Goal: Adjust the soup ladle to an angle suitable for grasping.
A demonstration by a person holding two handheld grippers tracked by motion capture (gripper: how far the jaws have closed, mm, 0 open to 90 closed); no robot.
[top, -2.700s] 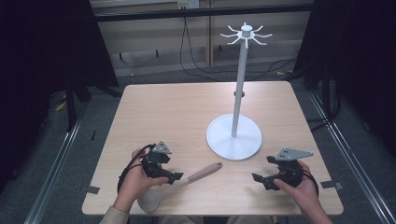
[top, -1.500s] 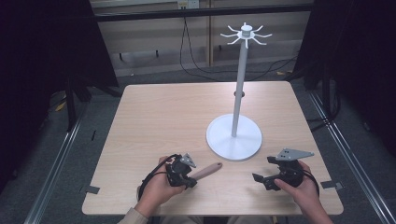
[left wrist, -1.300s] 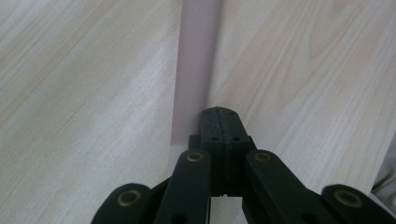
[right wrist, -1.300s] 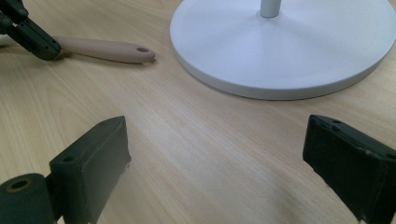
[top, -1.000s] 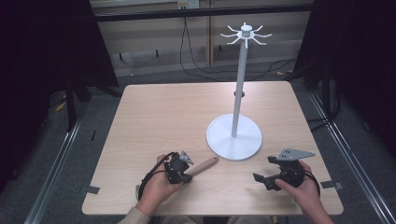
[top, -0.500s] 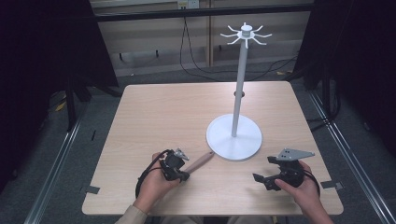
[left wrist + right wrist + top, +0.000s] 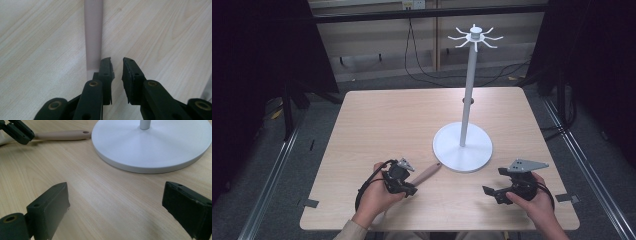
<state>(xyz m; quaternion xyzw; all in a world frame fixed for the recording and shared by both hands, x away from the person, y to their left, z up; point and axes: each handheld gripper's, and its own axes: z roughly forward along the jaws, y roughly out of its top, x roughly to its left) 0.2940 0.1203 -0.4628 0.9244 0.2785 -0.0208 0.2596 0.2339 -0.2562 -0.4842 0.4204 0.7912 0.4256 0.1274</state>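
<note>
Both grippers: I am holding the left gripper [image 7: 117, 65] nearly closed beside the pinkish-beige wooden handle [image 7: 93, 32]; right gripper [image 7: 116, 206] is resting released

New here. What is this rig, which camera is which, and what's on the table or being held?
There is no robot arm. A person holds a hand-held tool with two black jaws in each hand: the left gripper and the right gripper. The high view looks down from above the person's side of the table. The other two views come from cameras riding on the grippers, looking along their jaws.

On the table stands a white stand with a round base and hooks on top. A pinkish-beige handle with a hole in its end lies beside the base.

In the left gripper view the jaws are nearly together, with a narrow gap. The handle lies beside one jaw, not between them. The right gripper's jaws are wide open and hold nothing.
</note>
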